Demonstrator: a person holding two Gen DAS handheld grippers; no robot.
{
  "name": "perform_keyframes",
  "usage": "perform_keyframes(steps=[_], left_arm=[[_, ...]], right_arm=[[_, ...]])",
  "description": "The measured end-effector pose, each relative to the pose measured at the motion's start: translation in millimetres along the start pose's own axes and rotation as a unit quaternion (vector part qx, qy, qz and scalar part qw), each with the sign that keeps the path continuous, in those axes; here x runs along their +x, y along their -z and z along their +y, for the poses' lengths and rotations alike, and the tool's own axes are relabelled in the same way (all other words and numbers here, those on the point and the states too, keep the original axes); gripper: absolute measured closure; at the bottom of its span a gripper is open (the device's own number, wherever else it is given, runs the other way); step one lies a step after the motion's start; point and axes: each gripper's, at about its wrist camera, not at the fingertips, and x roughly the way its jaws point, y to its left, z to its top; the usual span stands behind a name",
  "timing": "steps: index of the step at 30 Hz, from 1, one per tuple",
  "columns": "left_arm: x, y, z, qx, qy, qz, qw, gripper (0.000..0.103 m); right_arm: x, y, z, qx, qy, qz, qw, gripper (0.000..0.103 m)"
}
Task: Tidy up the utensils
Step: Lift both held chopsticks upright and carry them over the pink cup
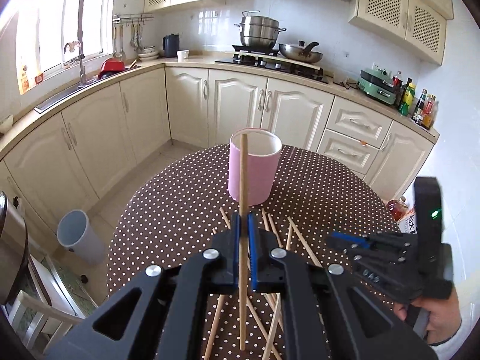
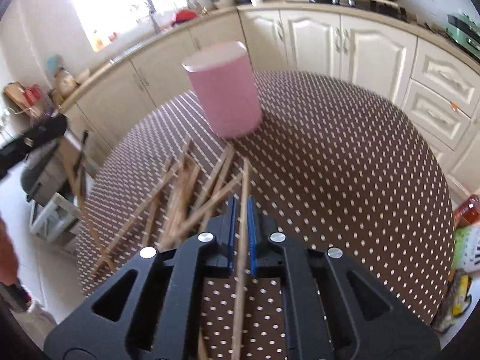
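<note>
One chopstick [image 1: 242, 180] is held clamped upright in the closed left gripper [image 1: 243, 234], lined up before the single pink holder [image 1: 254, 168] for dropping in – a second chopstick [image 2: 244, 198] is gripped in the closed right gripper [image 2: 241, 225]; about ten more chopsticks [image 2: 180, 192] lie scattered on the dotted table [image 2: 345, 180], an exact count blurred

Blur and cut-offs

The right wrist view is motion-smeared: cup [image 2: 223, 90] and loose chopsticks [image 2: 180, 186] lack sharp edges. The left gripper's chopstick [image 1: 242, 198] hides part of the cup wall (both grippers' bodies run off the bottom edge).
</note>
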Motion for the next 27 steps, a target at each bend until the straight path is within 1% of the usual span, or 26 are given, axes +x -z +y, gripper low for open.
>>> perform_keyframes(steps=[1,2,4,5,6,7,10,12,13,14,15,17,19,21,25,27], left_arm=[[1.8,0.7,-0.2,-0.001,-0.002,0.003,1.0000,0.097],[4.3,2.1,0.2,-0.002,-0.003,0.005,1.0000,0.097],[9.5,3.0,1.9,-0.003,-0.007,0.008,0.9999,0.097],[11.2,1.8,3.2,-0.005,-0.006,0.009,0.9999,0.097],[14.5,1.3,3.9,-0.006,-0.006,0.011,0.9999,0.097],[17.1,1.3,4.8,-0.006,-0.007,0.013,0.9999,0.097],[24.1,-0.5,6.4,-0.004,-0.010,0.017,0.9998,0.097],[30.0,-0.7,8.0,-0.001,-0.010,0.022,0.9997,0.097],[32.4,-0.4,8.8,-0.001,-0.010,0.024,0.9997,0.097],[35.5,-1.3,9.5,-0.001,-0.010,0.027,0.9996,0.097],[37.9,-0.4,10.3,0.000,-0.011,0.029,0.9995,0.097],[40.2,-2.5,10.0,0.002,-0.009,0.031,0.9995,0.097],[39.3,-3.9,7.7,0.006,-0.008,0.029,0.9995,0.097],[34.7,-8.0,4.6,0.010,0.000,0.023,0.9997,0.097],[23.1,-17.6,-3.3,0.016,0.012,0.010,0.9997,0.097],[15.6,-24.0,-8.2,0.020,0.018,0.001,0.9996,0.097]], right_arm=[[6.9,3.6,-0.3,-0.002,0.006,0.013,1.000,0.066],[12.5,5.2,0.1,0.000,0.009,0.020,1.000,0.040],[18.2,8.7,1.4,0.001,-0.001,0.021,1.000,0.043],[20.1,8.5,1.4,-0.007,0.005,0.022,1.000,0.051],[23.8,7.6,3.3,-0.013,0.017,0.023,0.999,0.062],[26.6,6.6,3.9,-0.015,0.021,0.024,0.999,0.066],[42.4,3.0,5.2,-0.024,0.032,0.040,0.998,0.071],[53.7,2.8,9.1,-0.036,0.035,0.053,0.997,0.077],[57.1,2.2,11.7,-0.047,0.042,0.053,0.997,0.080],[59.7,0.6,14.4,-0.063,0.056,0.052,0.995,0.088],[61.0,-0.9,15.4,-0.070,0.060,0.052,0.994,0.096],[63.1,-5.1,14.3,-0.066,0.051,0.053,0.995,0.097],[59.5,-9.7,12.6,-0.064,0.051,0.044,0.996,0.097],[45.9,-15.7,8.9,-0.053,0.032,0.028,0.998,0.097],[13.1,-33.7,11.0,-0.052,0.013,-0.019,0.998,0.097],[-6.7,-44.9,16.0,-0.054,-0.002,-0.050,0.997,0.097]])
